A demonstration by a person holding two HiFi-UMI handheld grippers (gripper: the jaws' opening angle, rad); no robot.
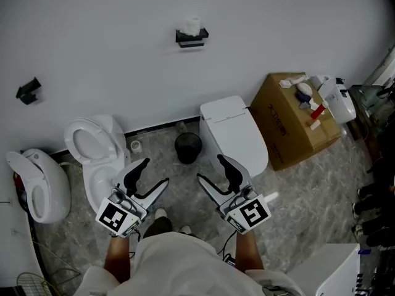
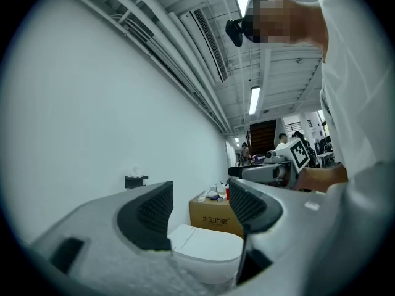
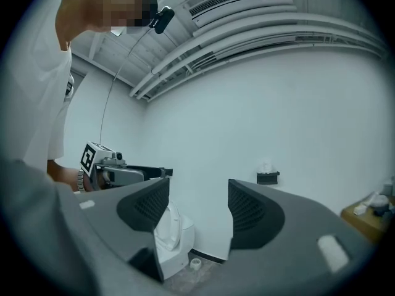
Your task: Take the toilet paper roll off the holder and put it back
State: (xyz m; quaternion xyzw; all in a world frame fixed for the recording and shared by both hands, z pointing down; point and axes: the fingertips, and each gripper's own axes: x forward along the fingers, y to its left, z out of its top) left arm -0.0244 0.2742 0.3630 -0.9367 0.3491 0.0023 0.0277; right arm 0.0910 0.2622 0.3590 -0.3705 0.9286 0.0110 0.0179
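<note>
A black bin (image 1: 187, 147) stands on the marbled floor (image 1: 308, 190) near the white wall (image 1: 123, 29). At its nine o'clock is an open toilet (image 1: 92, 147), at its three o'clock a closed toilet (image 1: 234, 134). A cardboard box (image 1: 290, 128) with small clutter on top sits at the closed toilet's three o'clock. A black bracket (image 1: 28, 90) hangs on the wall at the open toilet's ten o'clock.

Your head camera looks steeply down on the floor (image 1: 308, 190) and the white wall (image 1: 123, 29). The cameras on your left hand-held gripper (image 1: 154, 172) and your right hand-held gripper (image 1: 210, 168) each look level along their jaws at that wall from well back. All three views share the holder (image 1: 192, 38).
</note>
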